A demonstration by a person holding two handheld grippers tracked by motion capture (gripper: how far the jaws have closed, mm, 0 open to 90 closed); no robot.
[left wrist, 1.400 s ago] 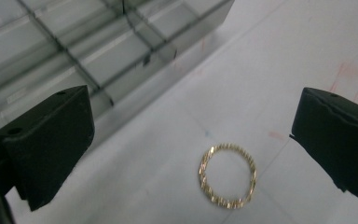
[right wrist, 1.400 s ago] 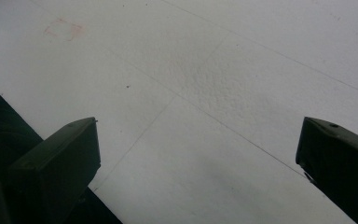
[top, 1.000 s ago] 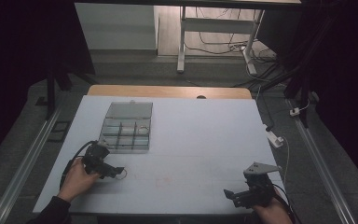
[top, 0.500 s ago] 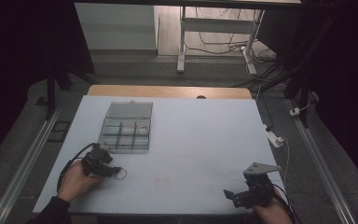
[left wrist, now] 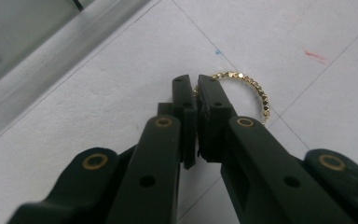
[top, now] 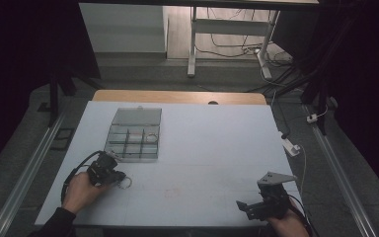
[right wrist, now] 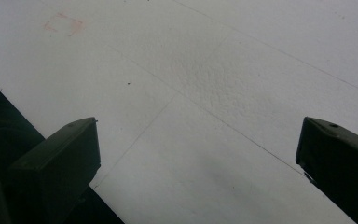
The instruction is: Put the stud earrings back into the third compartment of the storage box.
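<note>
Left gripper [left wrist: 196, 93] is pinching the gold beaded ring [left wrist: 249, 88] on the white table [left wrist: 98, 116], jaws having just been closing onto it; in the left gripper view the near edge of the band is sitting between the two black pads at the tips, the rest of the loop arcing out ahead and off to one side of the jaws. In the high view the left gripper [top: 118, 177] is sitting low on the table with the ring [top: 125, 183] just past its tips, and the clear compartment box [top: 133, 134] is lying farther ahead of it, lid open. Right gripper [top: 244, 207] is resting near the table's front edge, jaws spread wide with nothing between them, well apart from the ring. Grip is looking thin, only tips on a slim band, so lifting straight up and slowly is probably best, keeping squeeze steady so the ring isn't swinging or slipping before heading toward the box.
</note>
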